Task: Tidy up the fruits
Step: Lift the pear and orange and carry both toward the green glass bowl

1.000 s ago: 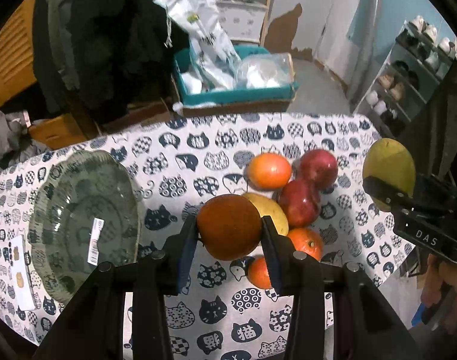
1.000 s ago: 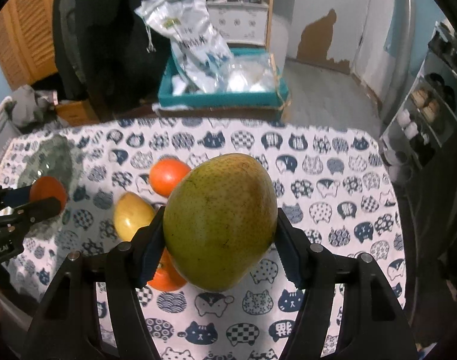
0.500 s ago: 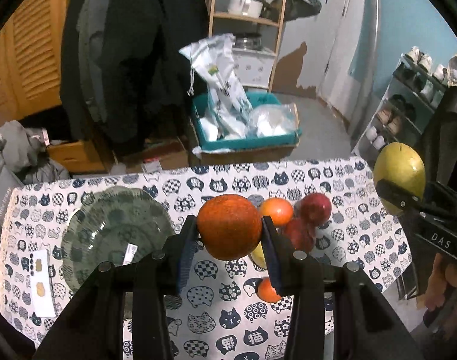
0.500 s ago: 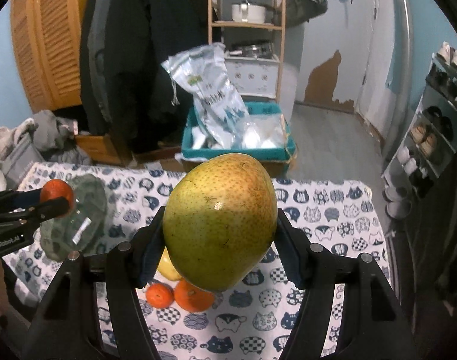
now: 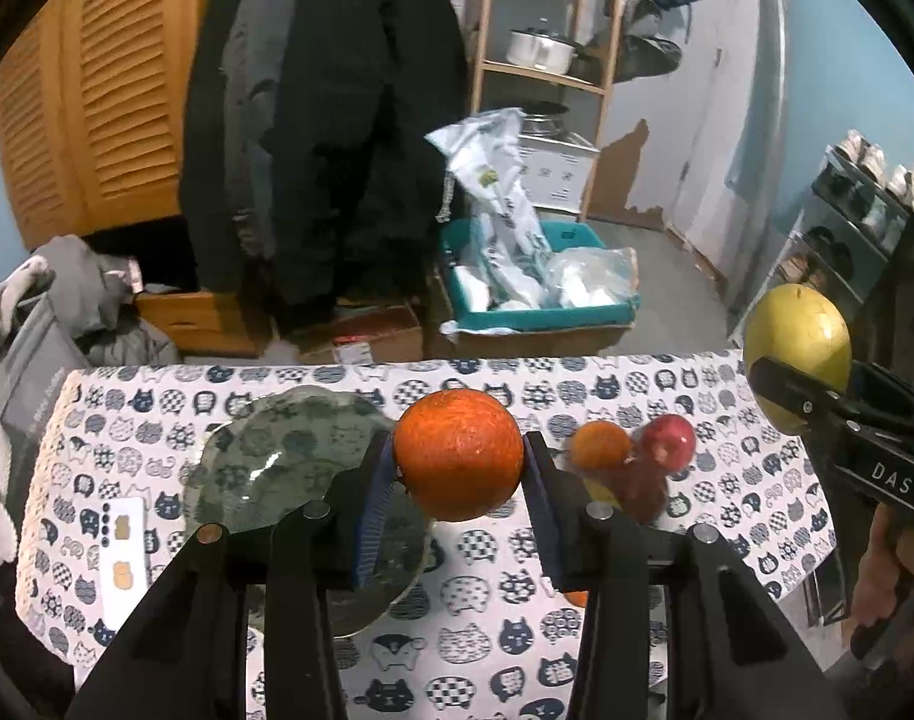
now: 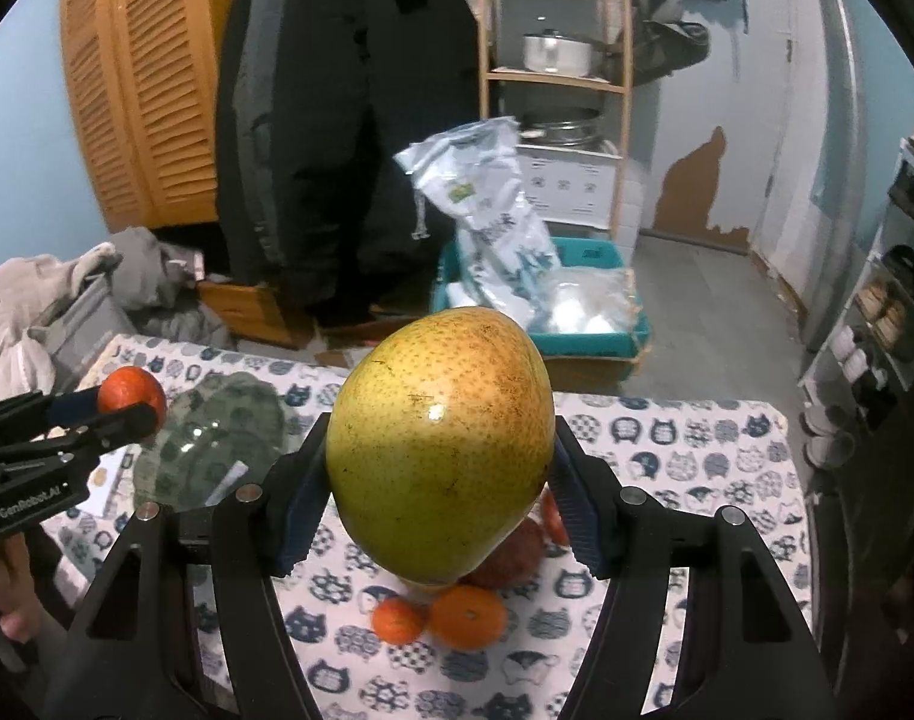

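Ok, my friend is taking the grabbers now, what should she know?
Left tool: shut on an orange, held up over the table.
Right tool: shut on a big yellow-green pear, also in the air.
Glass plate: on the cat tablecloth, nothing on it that shows.
Other fruit: bunched on the cloth, right of the plate.
Done: two fruits picked up.
Left: probably set both on the plate, then fetch the rest.

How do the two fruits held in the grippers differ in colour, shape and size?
The orange in the left gripper is deep orange, the pear in the right gripper yellow-green and speckled. The orange is round, the pear egg-shaped. The pear looks bigger. Both are clamped above the table.
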Action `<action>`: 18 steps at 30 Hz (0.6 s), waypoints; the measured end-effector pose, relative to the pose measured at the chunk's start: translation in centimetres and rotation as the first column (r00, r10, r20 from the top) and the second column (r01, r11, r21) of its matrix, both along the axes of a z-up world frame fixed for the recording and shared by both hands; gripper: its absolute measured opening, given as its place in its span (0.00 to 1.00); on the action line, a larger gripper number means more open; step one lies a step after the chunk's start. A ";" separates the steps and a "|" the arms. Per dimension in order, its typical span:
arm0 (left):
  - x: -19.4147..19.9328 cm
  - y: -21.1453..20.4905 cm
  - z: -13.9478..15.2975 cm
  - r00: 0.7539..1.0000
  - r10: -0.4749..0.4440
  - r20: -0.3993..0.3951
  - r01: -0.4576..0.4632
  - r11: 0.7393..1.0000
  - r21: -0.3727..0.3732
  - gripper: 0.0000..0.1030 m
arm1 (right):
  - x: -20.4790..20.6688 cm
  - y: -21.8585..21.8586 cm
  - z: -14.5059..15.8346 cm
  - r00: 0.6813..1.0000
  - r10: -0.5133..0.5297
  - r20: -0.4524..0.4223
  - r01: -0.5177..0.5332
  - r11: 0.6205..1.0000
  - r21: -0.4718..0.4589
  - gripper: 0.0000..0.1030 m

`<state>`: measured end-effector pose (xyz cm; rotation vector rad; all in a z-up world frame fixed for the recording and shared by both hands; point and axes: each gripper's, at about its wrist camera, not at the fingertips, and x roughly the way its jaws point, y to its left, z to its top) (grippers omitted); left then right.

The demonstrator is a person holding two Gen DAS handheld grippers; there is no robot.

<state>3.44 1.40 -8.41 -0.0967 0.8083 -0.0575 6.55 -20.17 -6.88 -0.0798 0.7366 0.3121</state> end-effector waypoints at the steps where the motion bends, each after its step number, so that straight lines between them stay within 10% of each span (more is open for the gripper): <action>1: 0.0 0.5 -0.1 1.000 0.011 -0.001 -0.011 1.000 0.002 0.41 | 0.1 0.5 0.0 1.000 0.006 -0.001 -0.006 1.000 0.002 0.65; 18: 0.4 7.8 -3.2 0.986 0.148 -0.072 -0.149 0.989 -0.007 0.41 | 3.0 11.7 -4.4 0.977 0.172 -0.126 -0.169 0.985 0.033 0.65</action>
